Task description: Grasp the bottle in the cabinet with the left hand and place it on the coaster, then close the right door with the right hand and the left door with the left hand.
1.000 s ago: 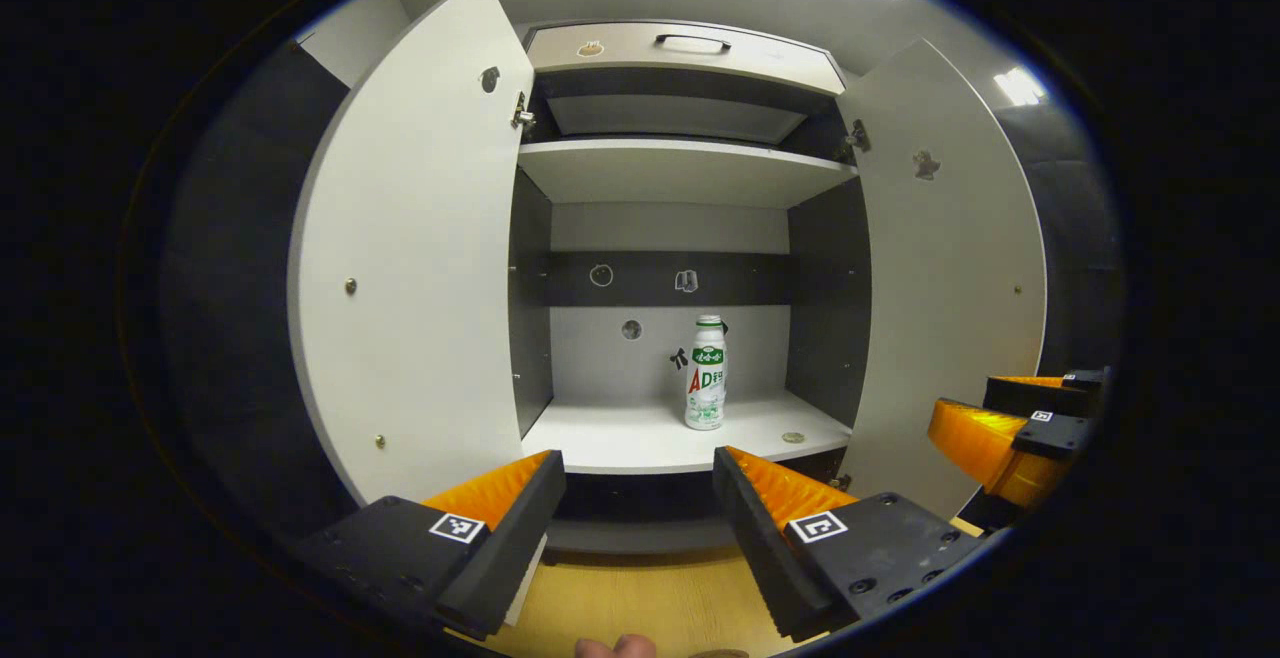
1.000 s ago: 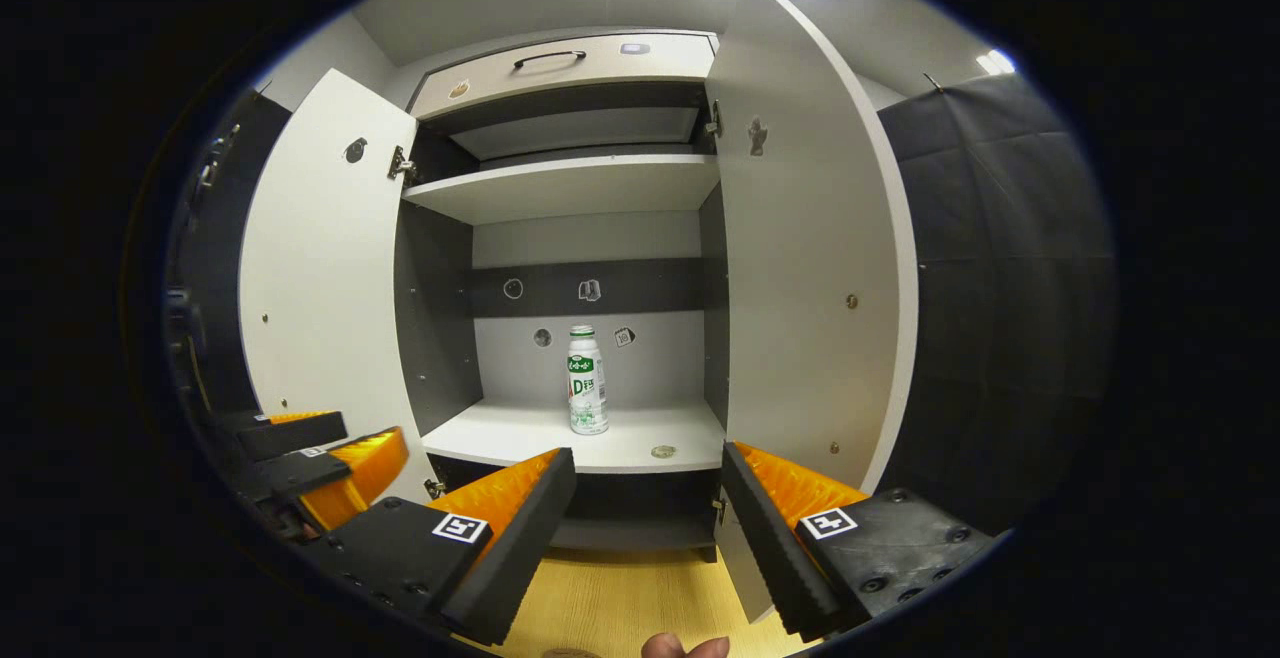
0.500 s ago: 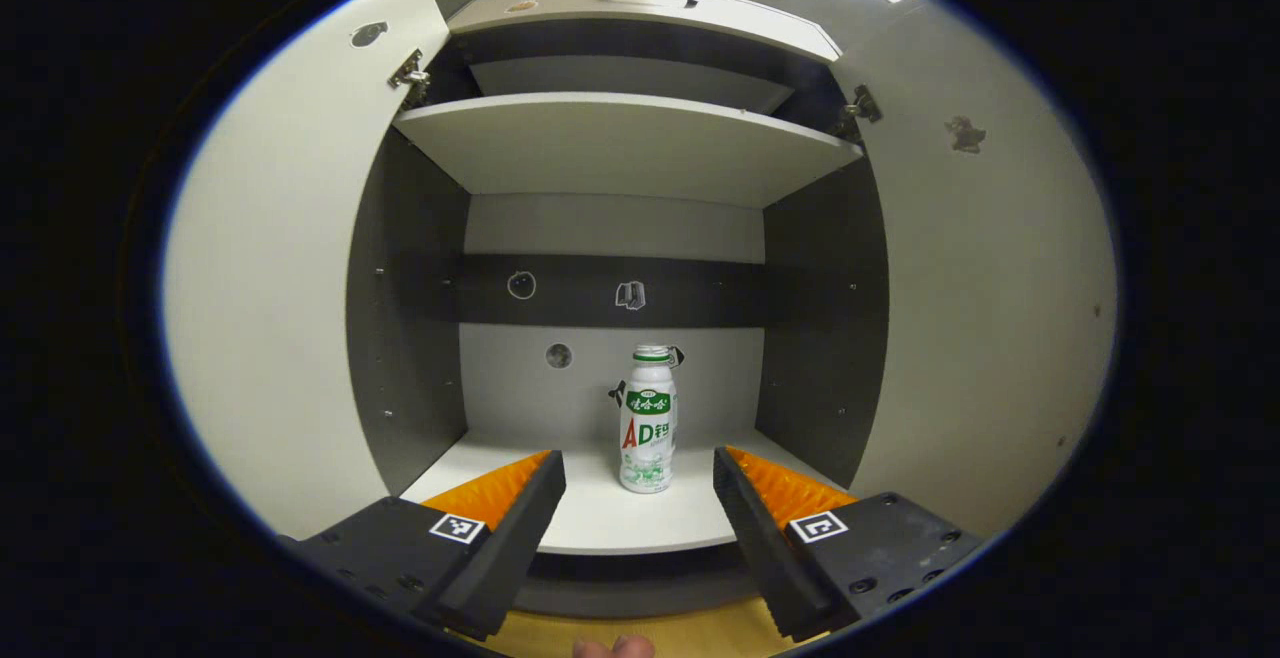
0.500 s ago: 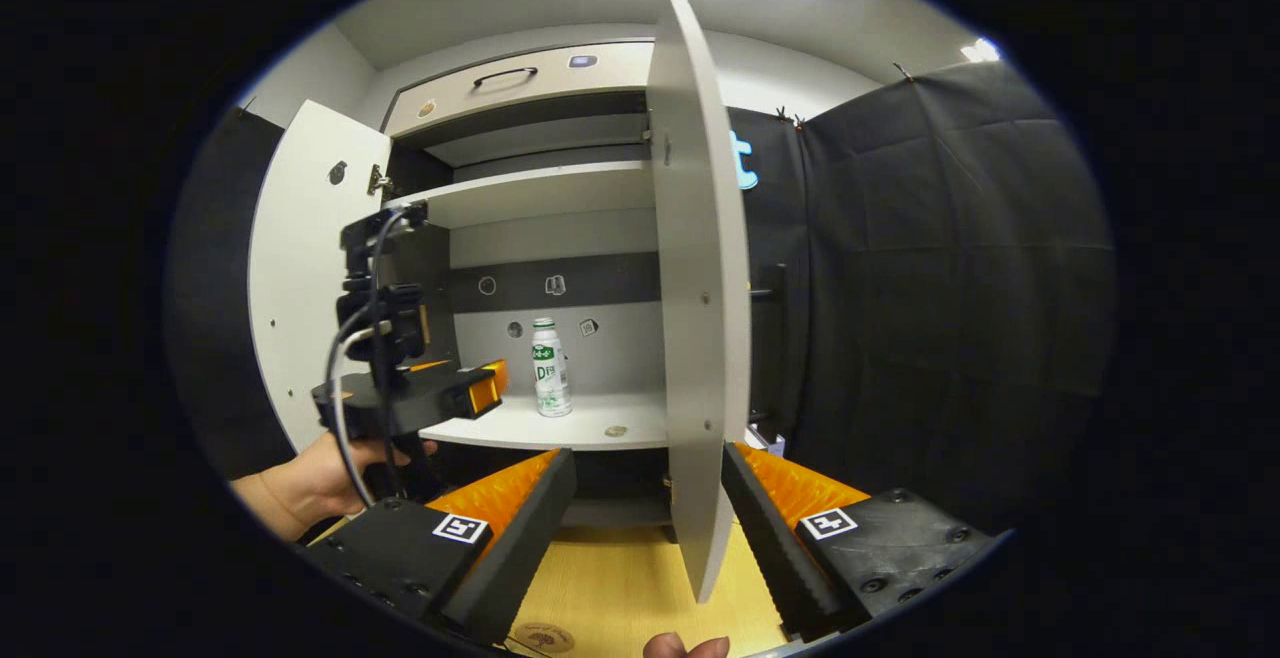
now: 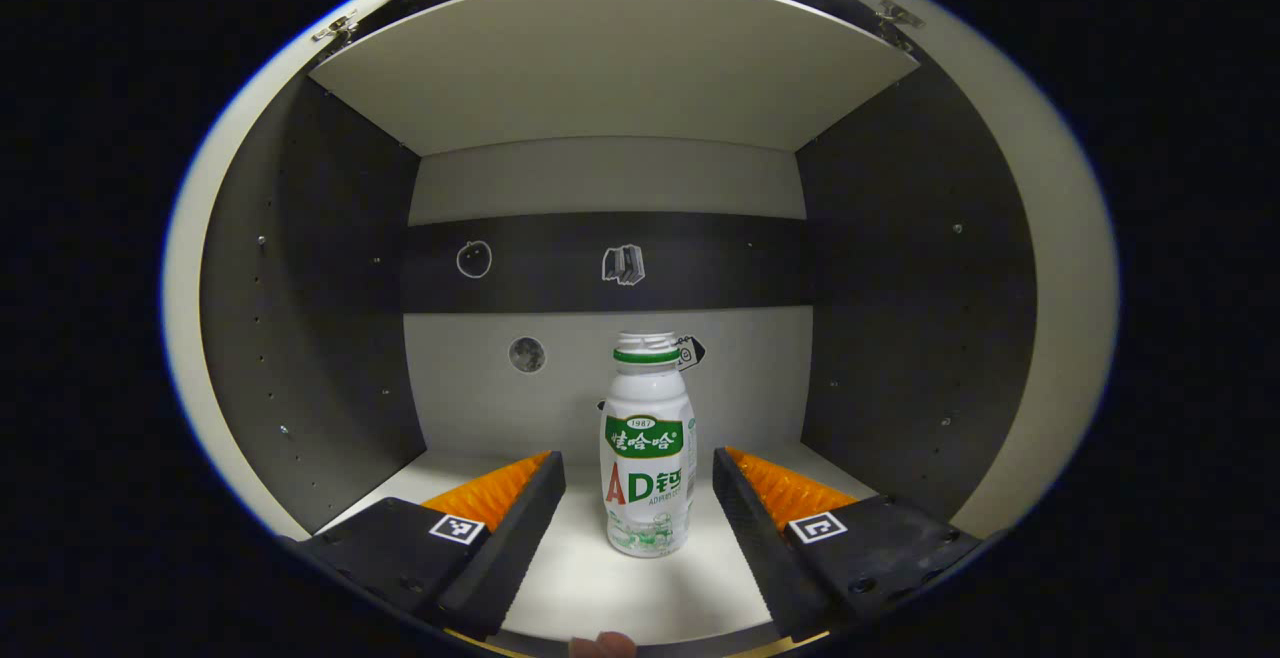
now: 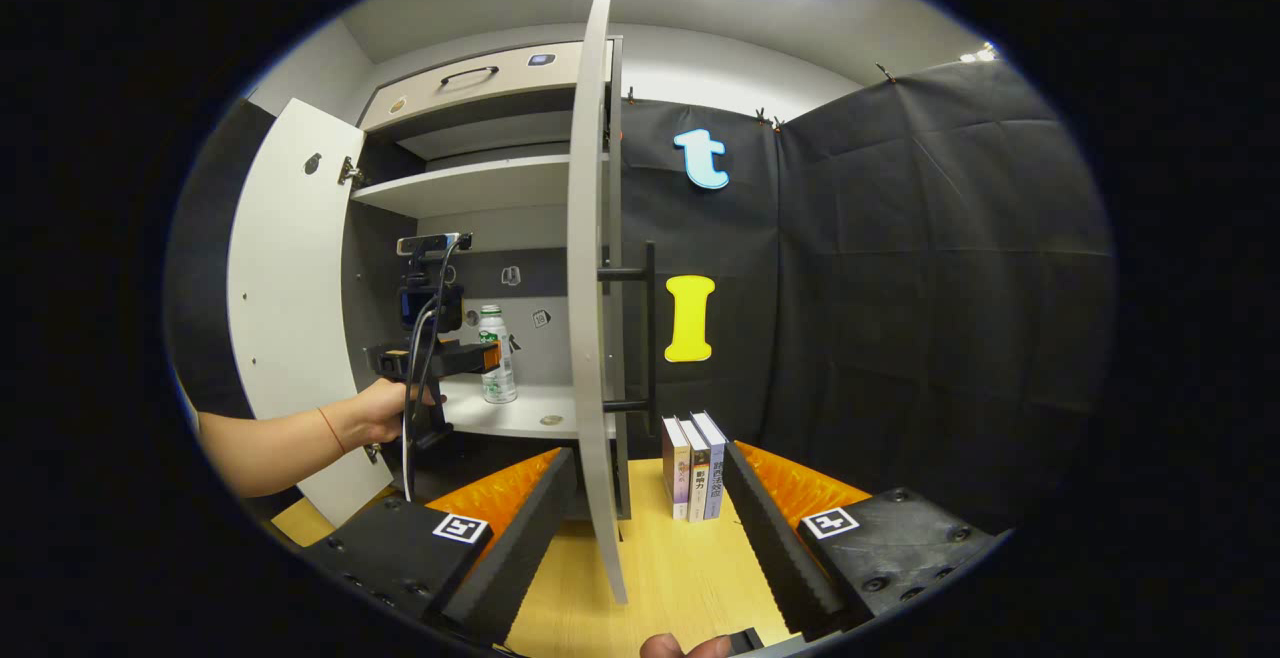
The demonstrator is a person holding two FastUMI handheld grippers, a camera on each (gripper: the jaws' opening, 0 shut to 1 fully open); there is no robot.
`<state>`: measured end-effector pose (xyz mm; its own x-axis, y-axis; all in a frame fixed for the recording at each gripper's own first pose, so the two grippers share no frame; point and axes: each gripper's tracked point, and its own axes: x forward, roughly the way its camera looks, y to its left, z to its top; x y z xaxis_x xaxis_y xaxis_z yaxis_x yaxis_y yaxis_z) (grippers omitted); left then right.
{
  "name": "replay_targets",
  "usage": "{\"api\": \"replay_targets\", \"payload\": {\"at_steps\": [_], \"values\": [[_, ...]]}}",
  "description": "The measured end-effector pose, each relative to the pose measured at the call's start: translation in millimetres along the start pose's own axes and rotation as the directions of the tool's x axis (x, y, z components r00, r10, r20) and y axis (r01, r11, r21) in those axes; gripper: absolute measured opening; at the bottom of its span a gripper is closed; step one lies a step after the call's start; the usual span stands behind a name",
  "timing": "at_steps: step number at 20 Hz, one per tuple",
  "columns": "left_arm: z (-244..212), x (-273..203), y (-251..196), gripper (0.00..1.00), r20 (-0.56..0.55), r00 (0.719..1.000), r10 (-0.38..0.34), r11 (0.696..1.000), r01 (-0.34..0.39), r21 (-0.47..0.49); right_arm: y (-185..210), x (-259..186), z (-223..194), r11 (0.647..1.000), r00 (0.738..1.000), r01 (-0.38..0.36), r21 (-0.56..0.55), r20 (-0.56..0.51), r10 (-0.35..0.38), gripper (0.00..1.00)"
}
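The bottle (image 5: 647, 448) is white plastic with a green neck band and a green and red label, and it stands upright on the cabinet's (image 5: 330, 268) lower shelf (image 5: 590, 593), near the back wall and roughly mid-width. The right door (image 6: 592, 288) is a pale panel with a dark bar handle on its outer face, swung out so it shows edge-on in the right gripper view, and the left door (image 6: 285, 288) is a matching pale panel swung wide open away from the cabinet. A small round disc (image 6: 551, 420), possibly the coaster, lies flat on the shelf to the right of the bottle.
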<state>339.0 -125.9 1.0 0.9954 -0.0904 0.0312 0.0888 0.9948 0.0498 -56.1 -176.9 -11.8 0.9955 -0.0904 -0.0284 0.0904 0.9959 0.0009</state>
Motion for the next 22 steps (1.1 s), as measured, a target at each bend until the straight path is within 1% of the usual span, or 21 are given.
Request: {"api": "replay_targets", "payload": {"at_steps": [2, 4, 6, 7, 8, 9, 12, 14, 17, 20, 22], "values": [[-1.2, 19.6, -1.0, 0.94, -0.005, 1.000, 0.009, 1.000, -0.009, -0.010, -8.5, 7.4, -1.8, 1.000, 1.000, 0.005, 0.010, -0.003, -0.005, 0.98], [-5.5, 37.4, 3.1, 0.94, -0.030, 0.999, 0.045, 0.997, -0.047, -0.064, -15.7, 14.0, -1.4, 1.000, 1.000, 0.008, 0.008, -0.002, -0.008, 0.98], [-11.3, 49.0, 7.0, 0.95, -0.059, 0.997, 0.058, 0.990, -0.065, -0.122, -21.7, 20.2, 1.8, 1.000, 1.000, 0.012, 0.007, 0.006, -0.012, 0.98], [-14.7, 51.1, 7.0, 0.94, -0.075, 0.996, 0.051, 0.989, -0.060, -0.132, -24.0, 21.7, 3.5, 1.000, 1.000, 0.013, 0.009, 0.010, -0.013, 0.98], [-15.3, 54.7, 6.5, 0.91, -0.074, 0.996, 0.056, 0.991, -0.065, -0.114, -26.3, 23.1, 4.4, 1.000, 1.000, 0.017, 0.011, 0.014, -0.017, 0.98], [-13.2, 52.9, 6.6, 0.83, -0.070, 0.996, 0.048, 0.994, -0.055, -0.090, -28.3, 24.3, 4.3, 1.000, 1.000, 0.021, 0.014, 0.016, -0.021, 0.98], [-1.7, 42.5, 10.6, 0.80, -0.057, 0.997, 0.044, 0.997, -0.047, -0.055, -27.4, 26.4, 4.3, 0.999, 1.000, 0.024, 0.022, 0.015, -0.024, 0.98], [15.9, 25.7, 12.6, 0.80, -0.028, 0.999, 0.028, 0.998, -0.029, -0.046, -24.8, 25.5, 7.6, 0.999, 0.999, 0.024, 0.022, 0.023, -0.025, 0.98], [47.6, -19.8, 13.8, 0.79, 0.027, 1.000, -0.002, 1.000, 0.002, -0.017, -20.3, 23.0, 11.2, 0.999, 0.999, 0.031, 0.012, 0.035, -0.031, 0.98], [66.9, -77.9, 11.0, 0.80, 0.073, 0.996, -0.047, 0.999, 0.048, -0.007, -14.3, 16.3, 13.4, 0.999, 0.998, 0.040, 0.031, 0.041, -0.041, 0.98], [69.5, -120.7, 7.9, 0.79, 0.083, 0.994, -0.071, 0.997, 0.072, -0.016, -10.8, 11.0, 15.2, 0.999, 0.997, 0.045, 0.029, 0.054, -0.046, 0.98]]}}
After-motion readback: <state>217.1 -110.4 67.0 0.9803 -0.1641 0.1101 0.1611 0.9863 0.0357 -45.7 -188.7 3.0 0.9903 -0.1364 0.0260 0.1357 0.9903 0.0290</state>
